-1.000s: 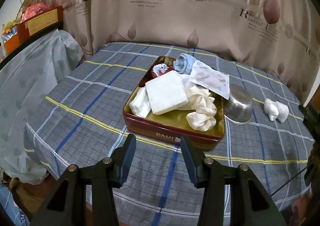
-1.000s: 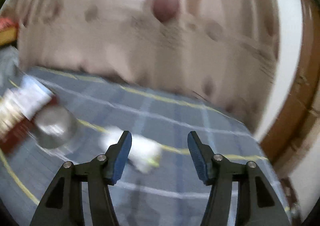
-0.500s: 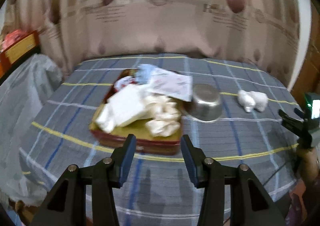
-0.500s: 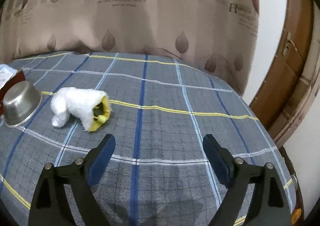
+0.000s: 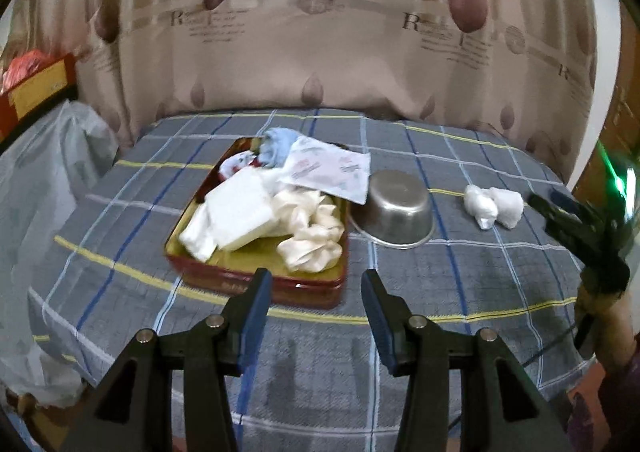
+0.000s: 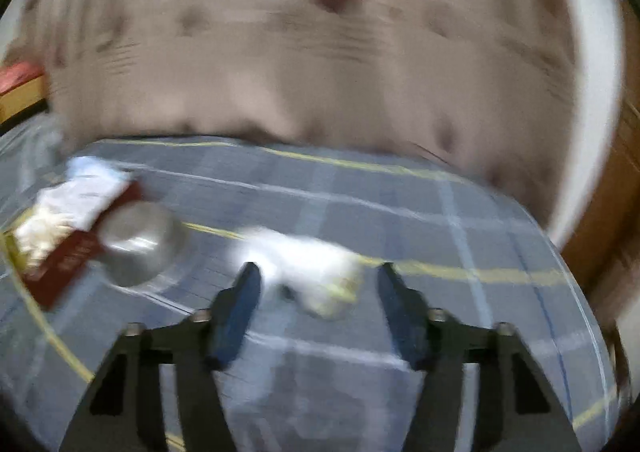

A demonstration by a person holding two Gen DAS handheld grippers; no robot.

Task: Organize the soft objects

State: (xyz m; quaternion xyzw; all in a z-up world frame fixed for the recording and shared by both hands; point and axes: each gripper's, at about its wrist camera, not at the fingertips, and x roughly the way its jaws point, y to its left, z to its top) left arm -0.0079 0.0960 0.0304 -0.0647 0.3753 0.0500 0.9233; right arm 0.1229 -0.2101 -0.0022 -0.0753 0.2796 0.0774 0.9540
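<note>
A red tin box (image 5: 224,280) on the plaid table holds soft things: a white folded cloth (image 5: 240,211), a cream scrunchie (image 5: 310,228), a blue cloth (image 5: 276,145) and a printed packet (image 5: 328,167). A white fluffy rolled sock (image 5: 494,203) lies to the right on the table; in the blurred right wrist view the sock (image 6: 308,268) sits just ahead between the fingers. My left gripper (image 5: 316,304) is open and empty in front of the box. My right gripper (image 6: 314,296) is open and empty; it also shows at the right edge (image 5: 576,228).
A steel bowl (image 5: 396,211) lies tipped beside the box, between it and the sock. A patterned curtain (image 5: 320,31) hangs behind the table. A plastic-covered heap (image 5: 44,171) is at the left. A wooden door (image 6: 612,203) is at the right.
The right gripper has swung left and closed in on the white sock, its jaws narrower than half a second ago. The left view has shifted slightly right; the box contents are unchanged.
</note>
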